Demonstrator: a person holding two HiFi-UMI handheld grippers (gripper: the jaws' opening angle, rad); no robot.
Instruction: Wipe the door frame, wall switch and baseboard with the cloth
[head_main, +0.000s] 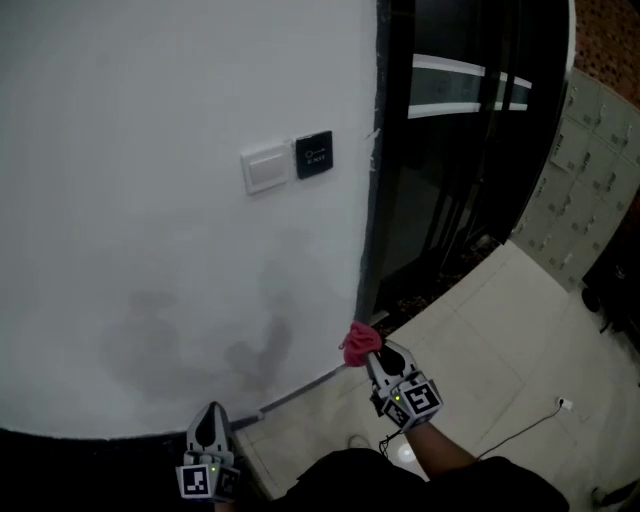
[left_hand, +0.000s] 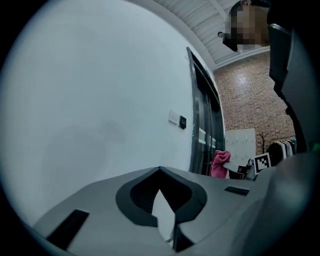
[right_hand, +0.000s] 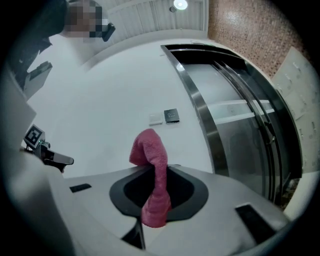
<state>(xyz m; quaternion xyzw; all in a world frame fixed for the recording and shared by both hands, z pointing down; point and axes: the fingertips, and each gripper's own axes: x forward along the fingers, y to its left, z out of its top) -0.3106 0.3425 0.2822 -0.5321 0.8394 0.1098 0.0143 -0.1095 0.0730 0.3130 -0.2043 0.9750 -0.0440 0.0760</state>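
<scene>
Low beside the door frame (head_main: 372, 200), my right claw (head_main: 376, 357) pinches the pink cloth (head_main: 358, 342) near the baseboard (head_main: 300, 392); left claw (head_main: 209, 425) hangs closed, empty; wiping looks about to start; next, press cloth onto frame.

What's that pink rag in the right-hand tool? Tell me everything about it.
The pink cloth looks like fuzzy fabric bunched into a narrow roll. The right gripper is shut on it, and its rounded free end flops over beyond the jaws. It is held low near the foot of the dark door frame beside the white wall; contact cannot be told.
</scene>
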